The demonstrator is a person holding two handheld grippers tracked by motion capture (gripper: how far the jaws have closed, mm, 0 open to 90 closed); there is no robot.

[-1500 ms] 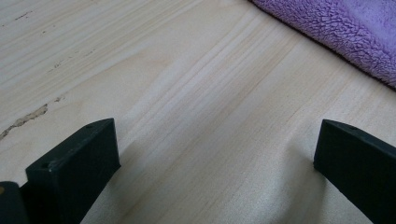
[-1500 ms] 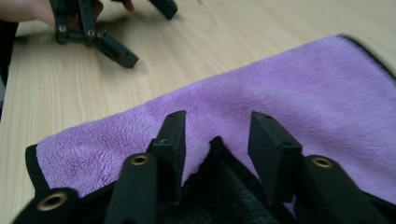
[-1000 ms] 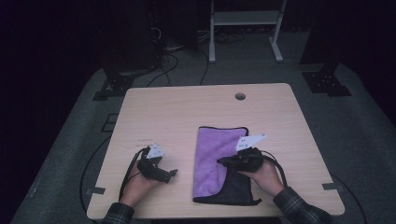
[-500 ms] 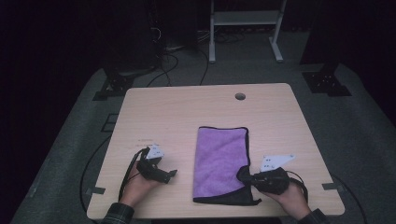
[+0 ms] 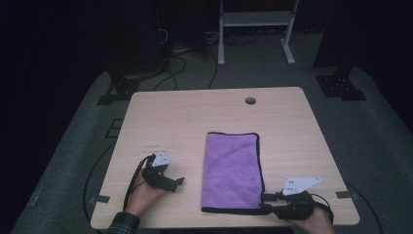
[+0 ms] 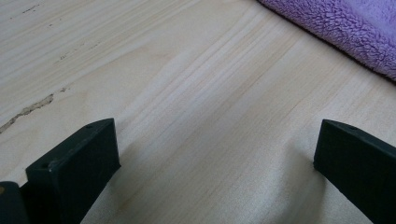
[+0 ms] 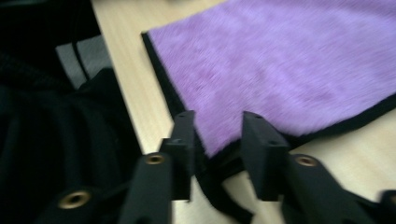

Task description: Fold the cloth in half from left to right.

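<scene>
A purple cloth [image 5: 233, 165] with a black hem lies flat, folded into a long rectangle, right of the table's middle. My right gripper [image 5: 267, 201] is at its near right corner. In the right gripper view, blurred, the jaws [image 7: 217, 135] stand narrowly apart, with the corner of the cloth [image 7: 289, 60] between them. My left gripper [image 5: 178, 183] rests on bare wood left of the cloth and points toward it. It is wide open [image 6: 215, 154] with nothing between the jaws, and the cloth's edge [image 6: 345, 28] lies farther ahead.
The wooden table [image 5: 165, 122] has a cable hole [image 5: 250, 101] near its far edge and a scratch [image 6: 28, 109] close to my left gripper. Dark clothing [image 7: 46, 154] lies just past the near edge. A white stand [image 5: 253, 19] and cables are on the floor behind.
My right gripper has moved from the middle of the cloth's right side back to its near right corner. The dark flap at that corner is gone. The left gripper has stayed put.
</scene>
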